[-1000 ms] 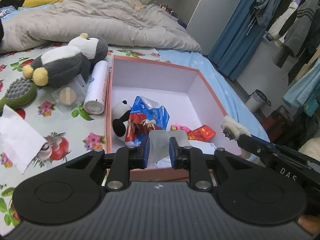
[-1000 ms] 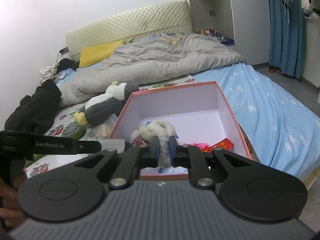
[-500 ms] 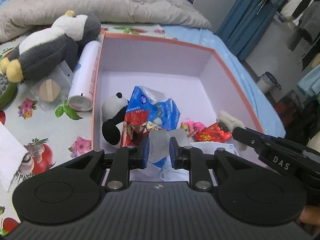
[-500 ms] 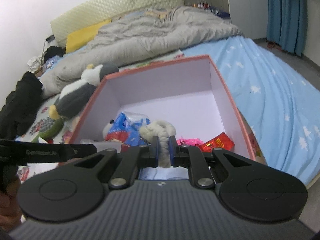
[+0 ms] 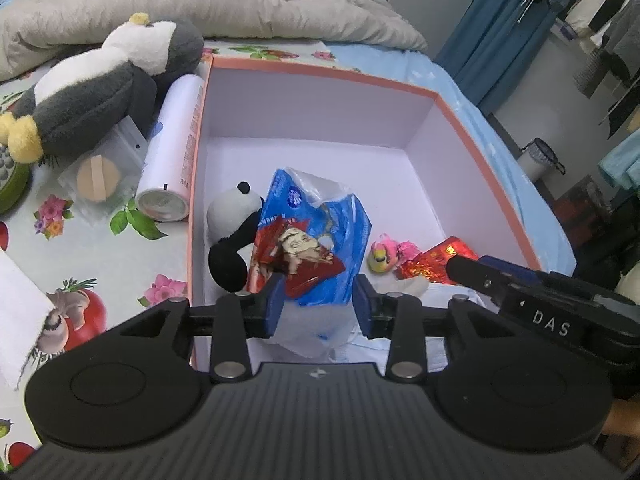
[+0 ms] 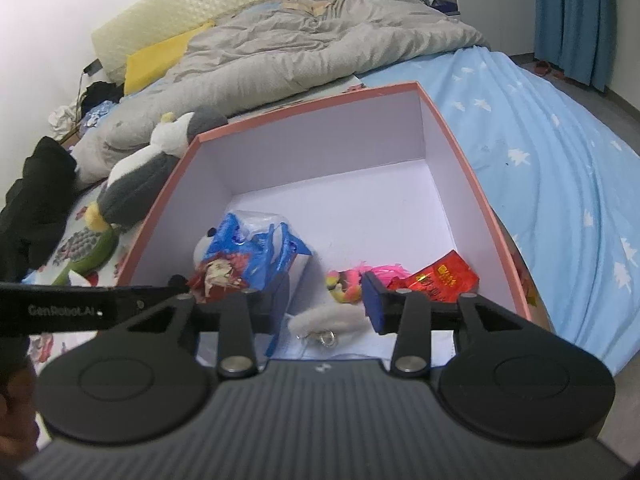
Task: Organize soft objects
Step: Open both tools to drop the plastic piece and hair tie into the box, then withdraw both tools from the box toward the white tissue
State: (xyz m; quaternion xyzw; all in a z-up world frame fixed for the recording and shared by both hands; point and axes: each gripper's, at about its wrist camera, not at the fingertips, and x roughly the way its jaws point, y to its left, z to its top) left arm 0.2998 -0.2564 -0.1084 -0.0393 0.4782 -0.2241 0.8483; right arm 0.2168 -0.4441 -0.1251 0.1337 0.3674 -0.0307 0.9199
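Both claws, left (image 5: 316, 306) and right (image 6: 320, 304), gaped wide over the box (image 5: 472, 136); withdrawing could snag the plastic bag (image 5: 316, 332) and drag it out.

Both wrist views: diffuse indoor light, moderately bright, no hard shadows. Right wrist view: upper-left wall (image 6: 52, 8) washed out near white, light strongest from that side. Interior of the pink box (image 6: 332, 160) evenly lit, soft shade along its near left wall. Strong fisheye bending at the edges; box rim (image 5: 480, 136) curves. Slight softness and motion blur in the right view; gripper lettering "GenRobot.AI" (image 6: 60, 311) smeared. Left view sharper; "DAS" (image 5: 550, 322) legible.
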